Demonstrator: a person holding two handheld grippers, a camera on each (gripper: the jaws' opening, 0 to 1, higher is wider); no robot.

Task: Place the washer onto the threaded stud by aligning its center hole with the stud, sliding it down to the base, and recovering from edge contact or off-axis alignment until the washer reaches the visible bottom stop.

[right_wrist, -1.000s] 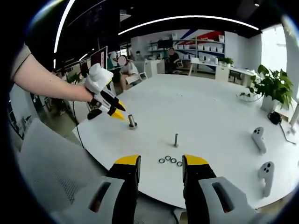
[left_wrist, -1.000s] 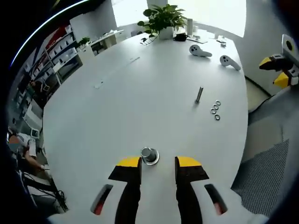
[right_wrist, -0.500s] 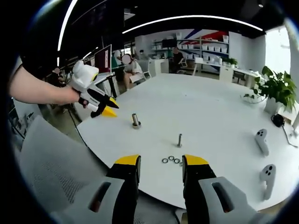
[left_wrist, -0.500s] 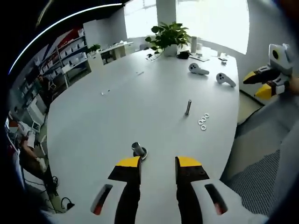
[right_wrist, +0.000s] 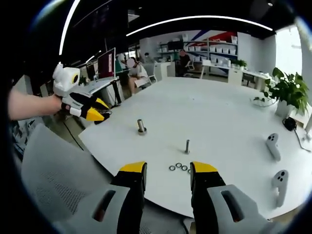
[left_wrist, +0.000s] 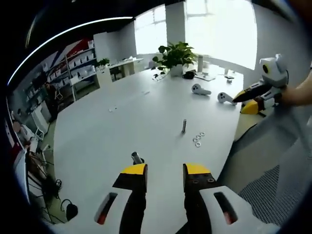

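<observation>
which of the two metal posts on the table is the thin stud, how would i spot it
Start at the big white table and find the short row of loose washers near its front edge. The thin threaded stud stands upright just behind them. The other post, further left, is thicker with a wide base and no washers beside it.

On the white round worktop (right_wrist: 219, 112), a short row of small metal washers (right_wrist: 179, 167) lies near an upright thin threaded metal stud (right_wrist: 187, 146), between the right gripper (right_wrist: 167, 176)'s parted yellow-tipped jaws.
</observation>
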